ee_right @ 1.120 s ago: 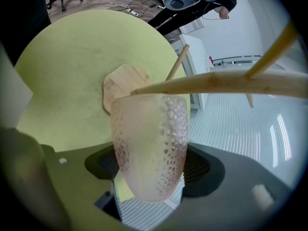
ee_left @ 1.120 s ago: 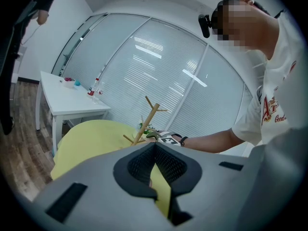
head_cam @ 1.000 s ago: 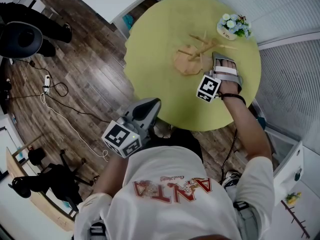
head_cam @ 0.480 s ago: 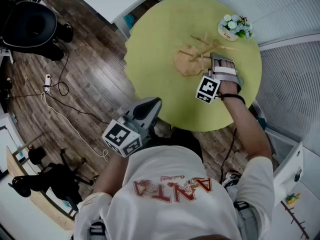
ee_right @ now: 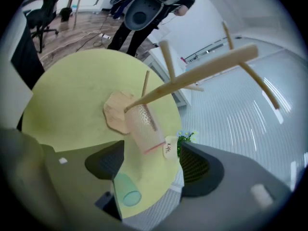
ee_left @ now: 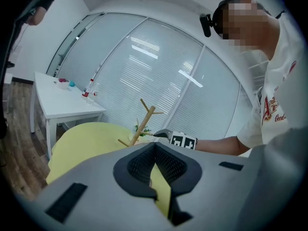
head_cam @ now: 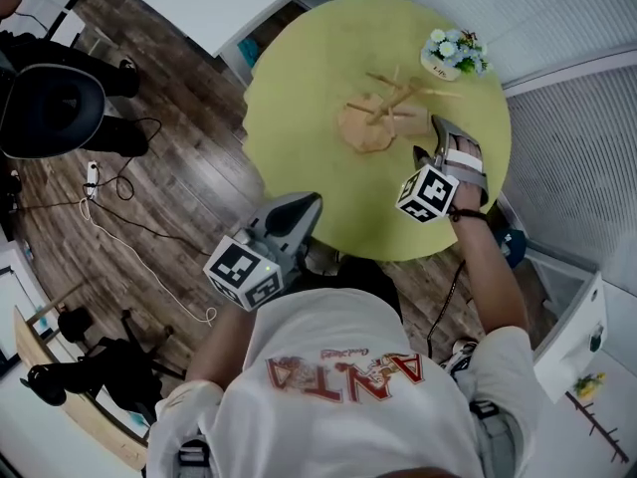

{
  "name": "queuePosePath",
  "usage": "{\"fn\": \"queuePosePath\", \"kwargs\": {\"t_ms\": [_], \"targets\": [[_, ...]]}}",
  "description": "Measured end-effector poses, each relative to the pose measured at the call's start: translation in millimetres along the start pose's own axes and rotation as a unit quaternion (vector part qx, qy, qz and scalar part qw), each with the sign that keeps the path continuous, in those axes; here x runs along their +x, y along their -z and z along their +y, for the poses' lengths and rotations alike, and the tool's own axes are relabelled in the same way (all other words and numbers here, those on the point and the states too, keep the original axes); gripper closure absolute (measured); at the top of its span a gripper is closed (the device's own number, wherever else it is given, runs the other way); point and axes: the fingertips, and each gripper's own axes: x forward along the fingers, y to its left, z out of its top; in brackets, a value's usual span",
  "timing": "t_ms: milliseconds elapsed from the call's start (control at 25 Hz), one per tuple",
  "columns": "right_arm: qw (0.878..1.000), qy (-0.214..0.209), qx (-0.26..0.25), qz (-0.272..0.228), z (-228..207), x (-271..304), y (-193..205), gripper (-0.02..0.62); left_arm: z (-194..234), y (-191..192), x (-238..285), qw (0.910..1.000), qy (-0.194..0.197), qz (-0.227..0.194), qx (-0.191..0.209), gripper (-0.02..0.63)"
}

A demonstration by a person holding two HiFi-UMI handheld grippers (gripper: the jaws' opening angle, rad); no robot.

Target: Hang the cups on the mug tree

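The wooden mug tree (head_cam: 386, 103) stands on its round base (head_cam: 360, 129) on the yellow-green round table (head_cam: 299, 98). In the right gripper view a pale pink cup (ee_right: 144, 126) hangs over a low peg of the mug tree (ee_right: 192, 73). A green cup (ee_right: 126, 190) lies on its side on the table by the lower jaw. My right gripper (head_cam: 430, 139) (ee_right: 151, 165) is open and holds nothing, a short way to the right of the tree. My left gripper (head_cam: 304, 207) (ee_left: 155, 150) is shut and holds nothing, off the table's near edge by the person's body.
A small white pot of flowers (head_cam: 453, 53) (ee_right: 171, 147) stands at the table's far right edge. A white table (ee_left: 62, 105) stands beyond the round one. On the wooden floor to the left are a cable (head_cam: 119, 222) and a person in black (head_cam: 50, 88).
My right gripper has drawn back from the mug tree, down and to the right. The left gripper has not moved.
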Motion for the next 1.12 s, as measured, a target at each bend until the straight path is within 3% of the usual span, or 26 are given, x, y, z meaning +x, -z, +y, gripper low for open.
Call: {"fn": "queuePosePath", "kwargs": {"t_ms": [80, 120, 280, 400, 560, 920, 1120], "targets": [[0.997, -0.004, 0.072, -0.028, -2, -21, 3, 0.253, -4, -4, 3, 0.9999, 0.010, -0.005, 0.006, 0.597], [0.993, -0.004, 0.109, -0.044, -2, -32, 4, 0.288, -6, -7, 5, 0.9998, 0.015, -0.006, 0.009, 0.597], [0.968, 0.003, 0.233, -0.095, -2, -79, 6, 0.390, -19, -20, 9, 0.9990, 0.037, -0.016, 0.020, 0.597], [0.938, 0.009, 0.323, -0.124, -5, -111, 10, 0.449, -31, -33, 14, 0.9975, 0.057, -0.024, 0.033, 0.597], [0.883, 0.028, 0.436, -0.171, -14, -151, 16, 0.537, -44, -48, 18, 0.9950, 0.078, -0.030, 0.055, 0.597], [0.773, 0.079, 0.546, -0.314, -56, -237, 23, 0.594, -83, -79, 28, 0.9850, 0.105, -0.042, 0.130, 0.597], [0.750, 0.093, 0.550, -0.355, -72, -273, 30, 0.594, -108, -96, 31, 0.9790, 0.128, -0.051, 0.150, 0.597]]}}
